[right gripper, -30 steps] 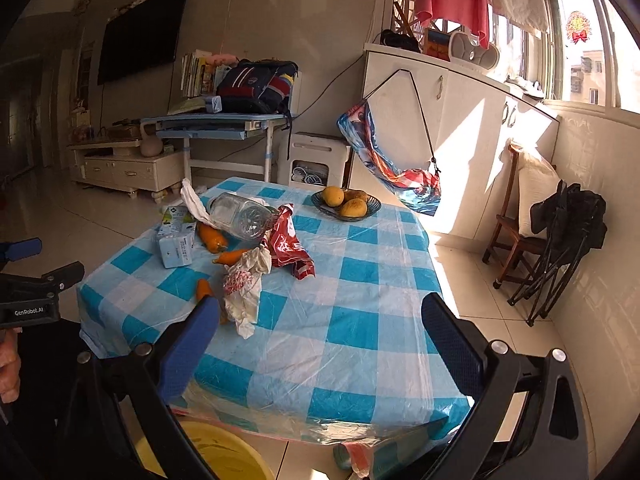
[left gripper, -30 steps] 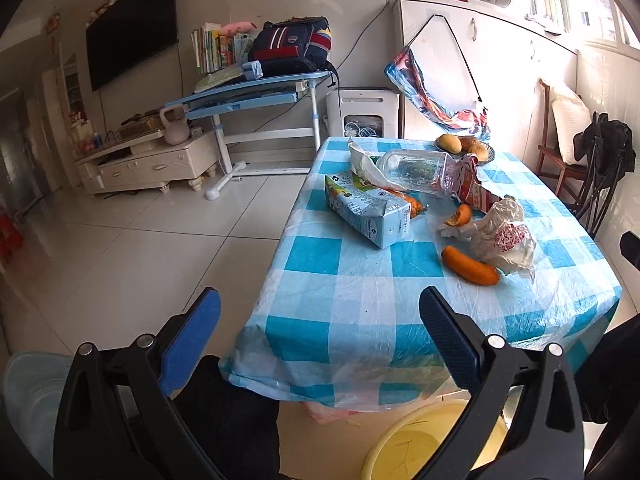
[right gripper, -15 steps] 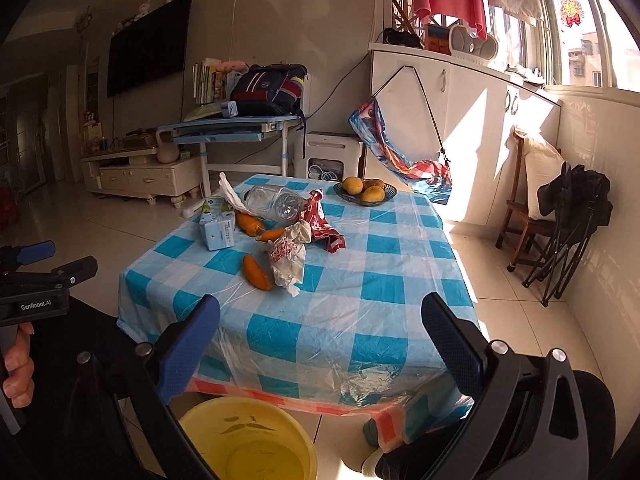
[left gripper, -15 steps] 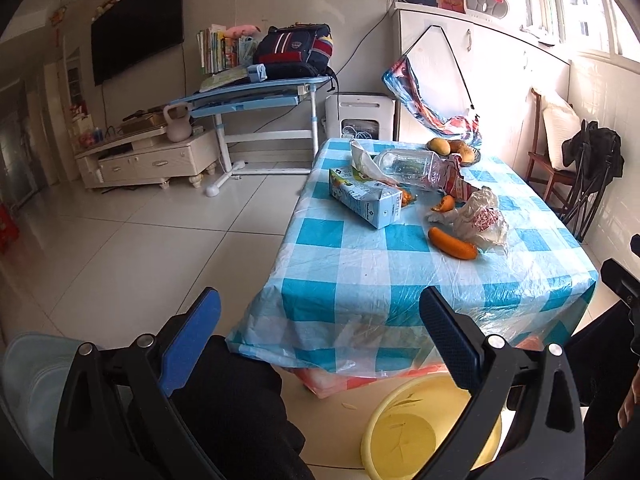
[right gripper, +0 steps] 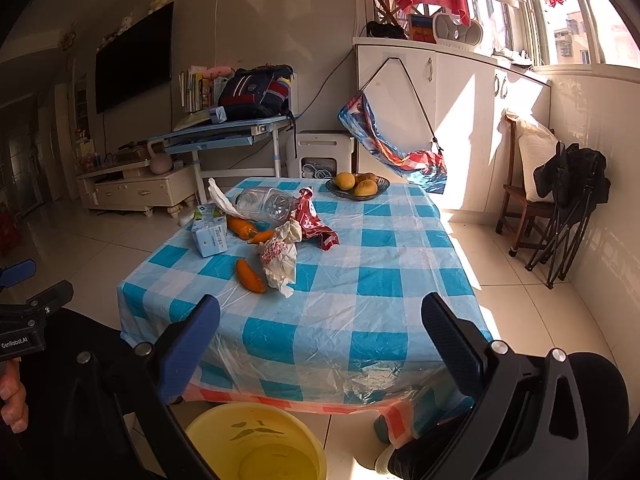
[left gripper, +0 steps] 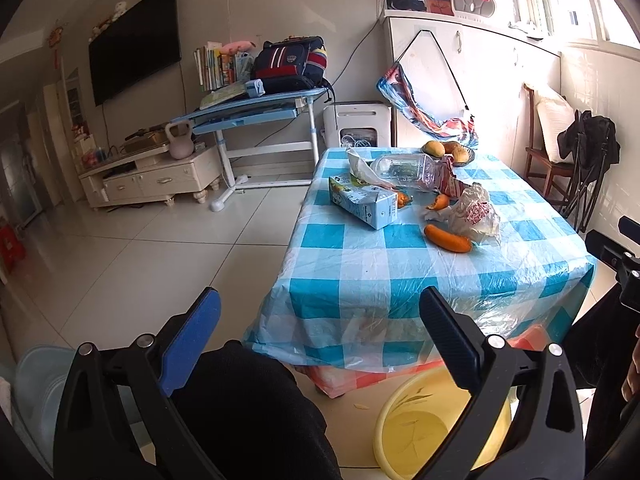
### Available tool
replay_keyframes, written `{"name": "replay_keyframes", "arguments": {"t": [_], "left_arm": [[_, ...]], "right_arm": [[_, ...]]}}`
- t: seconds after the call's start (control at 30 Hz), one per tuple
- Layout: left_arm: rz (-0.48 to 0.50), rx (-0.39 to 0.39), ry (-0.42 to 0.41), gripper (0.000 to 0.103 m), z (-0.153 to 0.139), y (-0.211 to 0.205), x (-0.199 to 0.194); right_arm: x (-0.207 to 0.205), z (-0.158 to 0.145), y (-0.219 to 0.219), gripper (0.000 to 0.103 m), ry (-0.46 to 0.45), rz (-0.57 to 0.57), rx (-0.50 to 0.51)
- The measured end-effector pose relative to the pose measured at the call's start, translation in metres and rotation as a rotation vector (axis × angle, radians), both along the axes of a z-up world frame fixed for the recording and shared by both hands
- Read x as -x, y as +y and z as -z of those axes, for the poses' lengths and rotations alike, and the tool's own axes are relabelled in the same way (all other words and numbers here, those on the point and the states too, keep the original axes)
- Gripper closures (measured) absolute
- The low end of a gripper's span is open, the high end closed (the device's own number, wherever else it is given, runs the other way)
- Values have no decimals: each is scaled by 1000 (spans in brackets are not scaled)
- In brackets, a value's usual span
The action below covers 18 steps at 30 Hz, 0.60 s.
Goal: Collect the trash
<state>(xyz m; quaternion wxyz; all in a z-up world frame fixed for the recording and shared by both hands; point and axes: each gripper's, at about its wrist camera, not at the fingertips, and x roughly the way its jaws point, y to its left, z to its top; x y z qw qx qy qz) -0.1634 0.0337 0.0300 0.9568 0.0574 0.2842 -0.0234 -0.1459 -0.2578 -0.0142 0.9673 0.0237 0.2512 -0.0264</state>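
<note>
The trash lies in a loose cluster on the left half of the checked table point(right gripper: 384, 280), toward its far end. A crumpled white plastic bag point(right gripper: 280, 258) sits nearest, its long axis running near to far, with a carrot point(right gripper: 250, 276) just beside it on the left, pointing roughly the same way. Behind the bag a red snack wrapper point(right gripper: 314, 222) trails toward the right, and a clear plastic bottle point(right gripper: 266, 204) lies on its side, long axis left to right, its neck at the wrapper. Left of these a milk carton point(right gripper: 210, 232) lies flat, one end facing the near edge, with two more carrots point(right gripper: 242, 227) between carton and bag. A bowl of fruit point(right gripper: 358, 188) stands at the far edge, apart from the litter. A yellow bucket point(right gripper: 256, 444) stands on the floor under the near table edge. The left gripper point(left gripper: 320, 336) and right gripper point(right gripper: 320, 340) both hover short of the table, fingers spread wide, empty.
</note>
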Motion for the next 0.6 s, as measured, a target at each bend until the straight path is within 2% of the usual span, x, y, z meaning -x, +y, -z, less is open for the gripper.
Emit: {"name": "replay_keyframes", "arguments": {"t": [0.23,0.6], "left_arm": [[-30,77,21,7,1,14,-5],[-22,40,10,7,1,7,-5]], "right_arm": [[-1,-3,4,6,-1,-2,20],[-1,-6,3,6,-7,-9,18]]}}
